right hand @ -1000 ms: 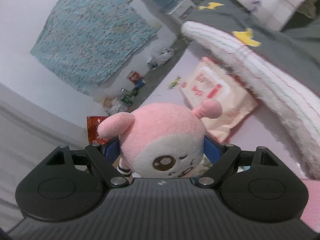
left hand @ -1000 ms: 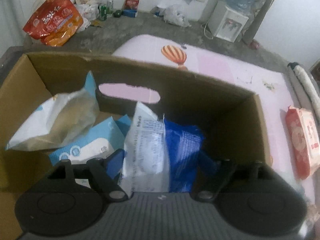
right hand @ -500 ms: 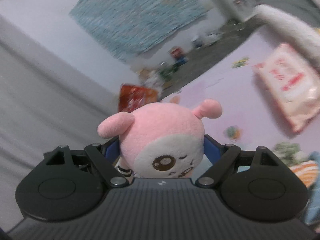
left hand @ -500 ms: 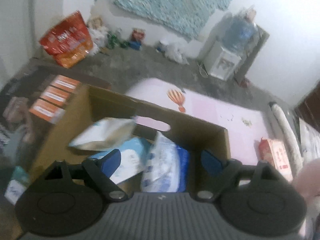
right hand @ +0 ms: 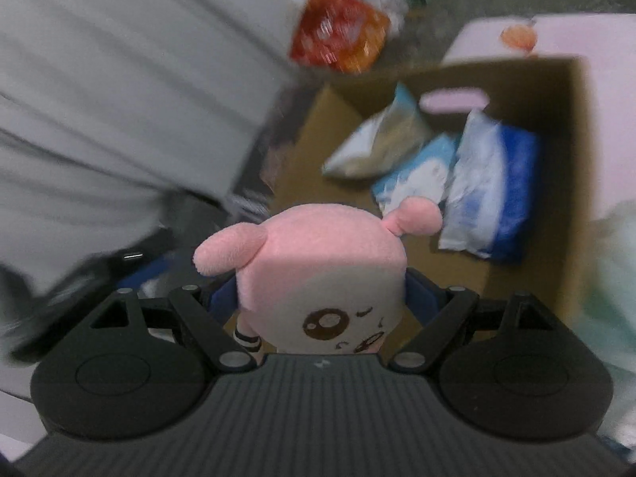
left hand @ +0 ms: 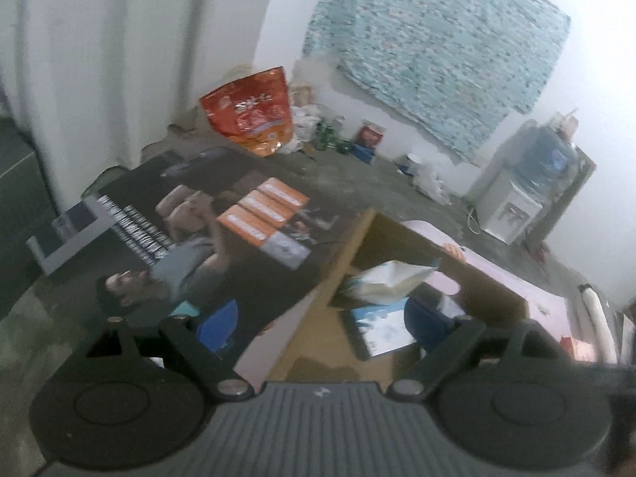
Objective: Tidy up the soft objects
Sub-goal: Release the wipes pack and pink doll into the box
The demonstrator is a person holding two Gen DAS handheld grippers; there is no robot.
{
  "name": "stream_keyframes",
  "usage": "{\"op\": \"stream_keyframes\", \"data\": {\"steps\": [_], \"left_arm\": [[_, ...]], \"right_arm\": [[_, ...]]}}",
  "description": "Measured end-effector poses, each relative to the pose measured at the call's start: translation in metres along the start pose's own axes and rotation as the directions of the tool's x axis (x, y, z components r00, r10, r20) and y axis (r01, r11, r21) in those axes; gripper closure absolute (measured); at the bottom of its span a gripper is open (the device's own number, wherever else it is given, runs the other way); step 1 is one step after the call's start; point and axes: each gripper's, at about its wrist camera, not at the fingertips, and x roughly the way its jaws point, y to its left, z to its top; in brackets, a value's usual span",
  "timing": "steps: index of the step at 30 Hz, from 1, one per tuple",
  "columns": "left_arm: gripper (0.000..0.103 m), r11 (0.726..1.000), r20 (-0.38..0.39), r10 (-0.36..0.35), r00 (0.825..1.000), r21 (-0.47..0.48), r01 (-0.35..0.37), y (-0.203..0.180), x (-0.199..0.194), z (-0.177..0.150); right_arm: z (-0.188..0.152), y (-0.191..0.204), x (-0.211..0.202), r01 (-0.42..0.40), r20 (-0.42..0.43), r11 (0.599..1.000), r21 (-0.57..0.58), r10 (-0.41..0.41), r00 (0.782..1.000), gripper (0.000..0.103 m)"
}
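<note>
My right gripper (right hand: pixel 321 298) is shut on a pink plush toy (right hand: pixel 318 274) with a white face, held above the near edge of an open cardboard box (right hand: pixel 572 127). Inside the box lie a white-and-tan soft pack (right hand: pixel 377 143), a light blue pack (right hand: pixel 417 175) and a blue-and-white pack (right hand: pixel 489 202). My left gripper (left hand: pixel 322 324) is open and empty, up over the box's left wall (left hand: pixel 338 274). The packs also show in the left wrist view (left hand: pixel 389 282).
A printed dark flap or poster (left hand: pixel 222 246) lies left of the box. A red snack bag (left hand: pixel 250 111), bottles and clutter sit by the far wall. A water dispenser (left hand: pixel 516 198) stands at right. A pink mat (right hand: pixel 556 35) lies beyond the box. Grey curtain (right hand: pixel 99 99) at left.
My left gripper has pulled up and back out of the box and swung left. My right gripper has carried the plush from over the mat to above the box.
</note>
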Motion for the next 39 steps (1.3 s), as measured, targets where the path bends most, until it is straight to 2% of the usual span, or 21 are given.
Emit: {"op": "stream_keyframes", "data": {"steps": [4, 7, 10, 14, 17, 19, 23, 25, 28, 33, 36, 39], "left_arm": [[0.011, 1.0, -0.004, 0.011, 1.0, -0.001, -0.011, 0.015, -0.006, -0.005], [0.011, 1.0, -0.007, 0.014, 1.0, 0.003, -0.014, 0.021, -0.008, -0.011], [0.011, 1.0, -0.013, 0.006, 1.0, 0.001, -0.006, 0.024, -0.006, -0.015], [0.011, 1.0, -0.004, -0.002, 1.0, 0.023, 0.002, 0.02, -0.005, -0.019], [0.011, 0.999, 0.009, -0.009, 1.0, 0.037, 0.009, 0.016, -0.006, -0.021], [0.011, 0.999, 0.011, -0.016, 1.0, 0.037, 0.015, 0.013, -0.006, -0.022], [0.011, 0.999, 0.011, -0.026, 1.0, 0.045, 0.026, 0.008, -0.009, -0.026], [0.011, 0.998, 0.02, -0.031, 0.999, 0.059, 0.03, 0.005, -0.013, -0.029], [0.011, 0.995, 0.04, -0.048, 0.998, 0.092, 0.044, -0.005, -0.024, -0.034], [0.008, 0.973, 0.073, -0.16, 0.984, 0.18, 0.145, -0.03, -0.051, -0.054], [0.008, 0.941, 0.056, -0.245, 0.968, 0.256, 0.223, -0.052, -0.065, -0.072], [0.008, 0.896, 0.019, -0.316, 0.949, 0.335, 0.292, -0.081, -0.077, -0.093]], "right_arm": [[0.009, 0.011, 0.051, 0.102, -0.067, 0.995, 0.001, -0.101, 0.993, 0.018], [0.014, 0.013, 0.082, 0.131, -0.104, 0.991, 0.002, -0.13, 0.986, 0.015], [0.01, 0.019, 0.094, 0.169, -0.129, 0.986, 0.006, -0.167, 0.978, 0.014], [0.004, 0.012, 0.09, 0.136, -0.13, 0.989, 0.055, -0.128, 0.983, 0.012], [0.009, 0.002, 0.082, 0.065, -0.082, 0.993, 0.095, -0.057, 0.995, 0.008], [0.01, 0.002, 0.073, 0.038, -0.041, 0.994, 0.101, -0.034, 0.999, 0.008], [0.016, -0.004, 0.065, 0.006, -0.01, 0.994, 0.108, -0.005, 1.0, 0.008], [0.017, -0.005, 0.055, -0.023, 0.006, 0.994, 0.108, 0.022, 1.0, 0.008], [0.01, -0.007, 0.019, -0.094, 0.06, 0.992, 0.086, 0.089, 0.994, 0.008], [-0.033, -0.034, -0.064, -0.211, 0.177, 0.976, 0.061, 0.197, 0.964, 0.007], [-0.067, -0.064, -0.114, -0.234, 0.245, 0.97, 0.06, 0.213, 0.946, 0.007], [-0.104, -0.101, -0.169, -0.213, 0.331, 0.974, 0.071, 0.178, 0.927, 0.007]]}}
